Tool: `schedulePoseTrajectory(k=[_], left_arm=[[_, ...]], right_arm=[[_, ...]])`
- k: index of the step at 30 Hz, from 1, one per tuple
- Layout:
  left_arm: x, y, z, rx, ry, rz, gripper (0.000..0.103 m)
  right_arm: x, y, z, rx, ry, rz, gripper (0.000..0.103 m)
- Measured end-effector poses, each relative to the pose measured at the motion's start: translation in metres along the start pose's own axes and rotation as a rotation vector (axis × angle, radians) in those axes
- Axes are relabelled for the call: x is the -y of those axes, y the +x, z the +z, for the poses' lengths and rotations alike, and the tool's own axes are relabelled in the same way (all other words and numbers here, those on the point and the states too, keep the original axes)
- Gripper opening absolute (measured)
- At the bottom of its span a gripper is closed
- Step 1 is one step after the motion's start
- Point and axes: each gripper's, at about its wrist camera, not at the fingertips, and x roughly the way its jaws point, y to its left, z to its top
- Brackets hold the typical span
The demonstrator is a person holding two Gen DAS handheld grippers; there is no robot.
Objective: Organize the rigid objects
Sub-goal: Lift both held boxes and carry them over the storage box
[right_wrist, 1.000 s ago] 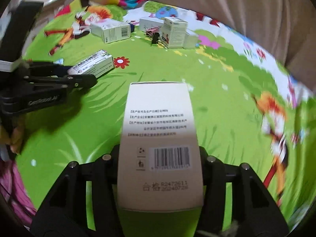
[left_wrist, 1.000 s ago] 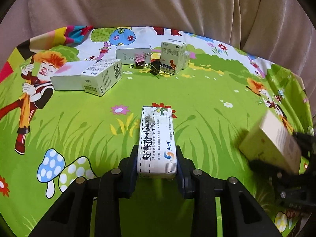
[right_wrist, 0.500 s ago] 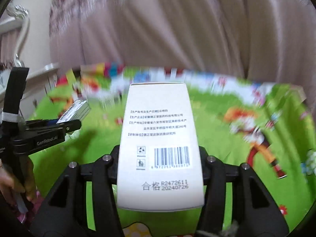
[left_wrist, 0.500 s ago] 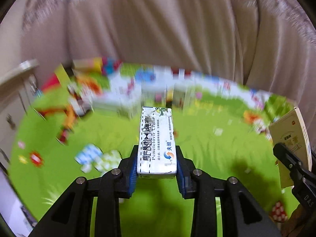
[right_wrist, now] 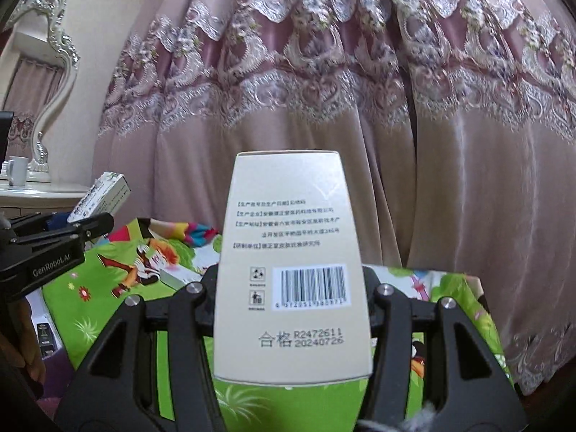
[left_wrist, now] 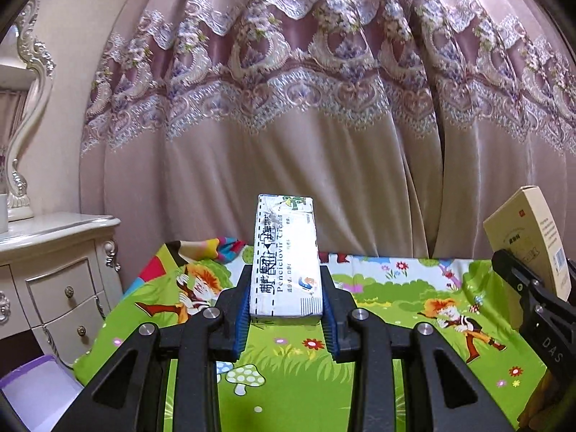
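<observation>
My left gripper [left_wrist: 286,309] is shut on a long white cream box [left_wrist: 286,255] with blue print, held level and high above the table. My right gripper [right_wrist: 291,309] is shut on a tall beige box [right_wrist: 291,252] with a barcode, also raised. In the left wrist view the beige box [left_wrist: 529,237] shows at the right edge in the right gripper. In the right wrist view the white box [right_wrist: 102,199] shows at the left in the left gripper. The other boxes on the table are hidden from both views.
A table with a green cartoon cloth [left_wrist: 396,327] lies below. A pink lace curtain [left_wrist: 306,108] hangs behind it. A white dresser [left_wrist: 54,262] with a mirror stands at the left, with a white cup [right_wrist: 16,170] on it. A purple-rimmed bin [left_wrist: 32,392] sits at the lower left.
Both grippers have lifted and tilted up with their boxes. The view went from the tabletop and its other boxes to the curtain and far table edge.
</observation>
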Motion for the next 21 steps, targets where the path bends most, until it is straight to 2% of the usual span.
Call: schedulePoseTrajectory(k=[8,11,16,20,21], left_arm=[[-0.014,-0.041,0.011,0.140,0.008,0.056,0.034],[-0.020,-0.048,0.014,0.139,0.003,0.050,0.034],[-0.038,-0.049,0.011,0.031,-0.028,0.048,0.034],[-0.065,-0.038,0.004,-0.150,-0.087,0.055,0.034],[-0.076,-0.036,0.000,-0.201,-0.120,0.059,0.034]], right_arm=[[-0.024,-0.033,0.028,0.195,-0.086,-0.047,0.055],[-0.036,-0.038,0.036,0.214,-0.121,-0.017,0.055],[-0.055,-0.030,0.042,0.142,-0.124,0.113,0.055],[-0.077,-0.014,0.045,0.020,-0.111,0.273,0.056],[-0.087,-0.006,0.046,-0.045,-0.116,0.324,0.056]])
